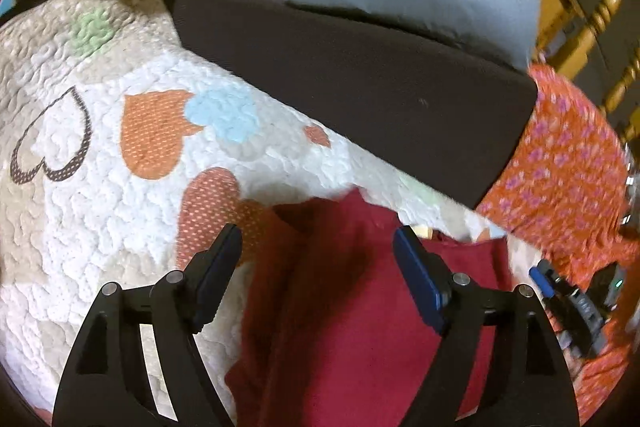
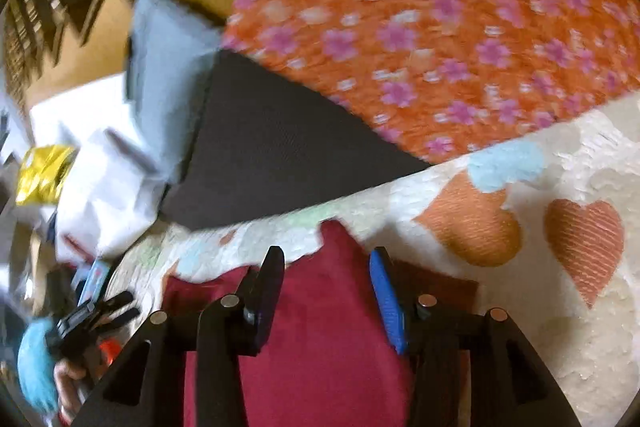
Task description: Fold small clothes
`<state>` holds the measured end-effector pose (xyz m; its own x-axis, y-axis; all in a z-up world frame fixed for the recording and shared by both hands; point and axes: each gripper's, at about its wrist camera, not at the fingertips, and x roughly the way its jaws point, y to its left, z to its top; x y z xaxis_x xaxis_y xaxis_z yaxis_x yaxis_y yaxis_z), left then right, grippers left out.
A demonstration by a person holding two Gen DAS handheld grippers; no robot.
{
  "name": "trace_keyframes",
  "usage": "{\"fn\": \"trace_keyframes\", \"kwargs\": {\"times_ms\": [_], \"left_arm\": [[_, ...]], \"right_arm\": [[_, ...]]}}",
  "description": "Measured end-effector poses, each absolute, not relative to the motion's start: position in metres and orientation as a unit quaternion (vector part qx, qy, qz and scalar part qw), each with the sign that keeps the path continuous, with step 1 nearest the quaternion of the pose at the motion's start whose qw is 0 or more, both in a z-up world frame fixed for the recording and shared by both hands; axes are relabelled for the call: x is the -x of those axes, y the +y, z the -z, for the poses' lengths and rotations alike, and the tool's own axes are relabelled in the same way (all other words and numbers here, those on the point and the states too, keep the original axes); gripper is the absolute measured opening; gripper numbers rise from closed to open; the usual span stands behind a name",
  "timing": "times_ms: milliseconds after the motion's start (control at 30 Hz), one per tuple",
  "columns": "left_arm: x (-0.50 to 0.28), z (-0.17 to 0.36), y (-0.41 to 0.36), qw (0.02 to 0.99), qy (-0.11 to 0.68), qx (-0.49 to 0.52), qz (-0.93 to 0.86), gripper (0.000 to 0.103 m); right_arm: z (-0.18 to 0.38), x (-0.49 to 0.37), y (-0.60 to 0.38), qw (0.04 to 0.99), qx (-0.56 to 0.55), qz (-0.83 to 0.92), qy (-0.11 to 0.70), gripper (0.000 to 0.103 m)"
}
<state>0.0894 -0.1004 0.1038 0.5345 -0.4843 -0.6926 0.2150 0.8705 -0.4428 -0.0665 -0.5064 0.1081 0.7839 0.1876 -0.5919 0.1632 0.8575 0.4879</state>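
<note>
quilted heart bedspread (image 1: 100, 227), red garment (image 1: 340, 307) beneath both released grippers (image 1: 318, 259) (image 2: 326, 269), edges free

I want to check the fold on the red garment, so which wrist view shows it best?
The left wrist view: the red garment fills the lower middle, with its left and upper edges visible on the quilt. The right wrist view shows the red garment too, blurrier and more hidden behind the fingers.
</note>
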Motion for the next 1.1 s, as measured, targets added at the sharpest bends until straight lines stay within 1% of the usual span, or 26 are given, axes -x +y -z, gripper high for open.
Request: {"fn": "trace_keyframes", "kwargs": {"times_ms": [100,167,233,333,367,467,600,667,767,833,900,1000,1100], "left_arm": [[-0.089,-0.092,-0.119,0.857,0.452,0.133,0.209,0.078],[-0.093,-0.081,-0.129,0.854,0.464,0.116,0.203,0.078],[-0.102,-0.065,-0.132,0.855,0.476,0.095,0.181,0.078],[-0.118,-0.044,-0.126,0.849,0.499,0.096,0.147,0.078],[-0.121,-0.038,-0.124,0.845,0.505,0.102,0.143,0.078],[-0.125,-0.029,-0.121,0.84,0.512,0.104,0.144,0.078],[-0.119,-0.046,-0.121,0.855,0.489,0.102,0.138,0.078],[-0.118,-0.056,-0.118,0.864,0.473,0.105,0.14,0.078],[-0.123,-0.051,-0.117,0.863,0.477,0.099,0.135,0.078],[-0.131,-0.036,-0.115,0.853,0.497,0.099,0.122,0.078],[-0.133,-0.027,-0.11,0.847,0.506,0.108,0.124,0.079],[-0.129,-0.032,-0.111,0.852,0.5,0.094,0.122,0.079],[-0.123,-0.041,-0.108,0.854,0.495,0.101,0.123,0.079]], "right_arm": [[-0.097,0.048,-0.478,0.91,-0.195,0.0,0.367,0.039],[-0.083,0.031,-0.472,0.905,-0.165,0.035,0.39,0.038],[-0.065,0.02,-0.486,0.899,-0.161,0.076,0.4,0.038],[-0.031,0.0,-0.51,0.874,-0.18,0.101,0.44,0.037],[-0.032,0.0,-0.512,0.88,-0.177,0.102,0.428,0.036],[-0.044,0.004,-0.51,0.883,-0.161,0.106,0.428,0.036],[-0.076,0.042,-0.504,0.9,-0.193,0.084,0.383,0.036],[-0.085,0.061,-0.494,0.904,-0.177,0.078,0.382,0.036],[-0.076,0.076,-0.48,0.898,-0.163,0.072,0.402,0.036],[-0.05,0.073,-0.479,0.88,-0.158,0.081,0.441,0.036],[-0.038,0.069,-0.48,0.879,-0.169,0.072,0.44,0.037],[-0.051,0.072,-0.477,0.879,-0.172,0.07,0.439,0.036],[-0.07,0.087,-0.479,0.888,-0.198,0.06,0.412,0.038]]}}
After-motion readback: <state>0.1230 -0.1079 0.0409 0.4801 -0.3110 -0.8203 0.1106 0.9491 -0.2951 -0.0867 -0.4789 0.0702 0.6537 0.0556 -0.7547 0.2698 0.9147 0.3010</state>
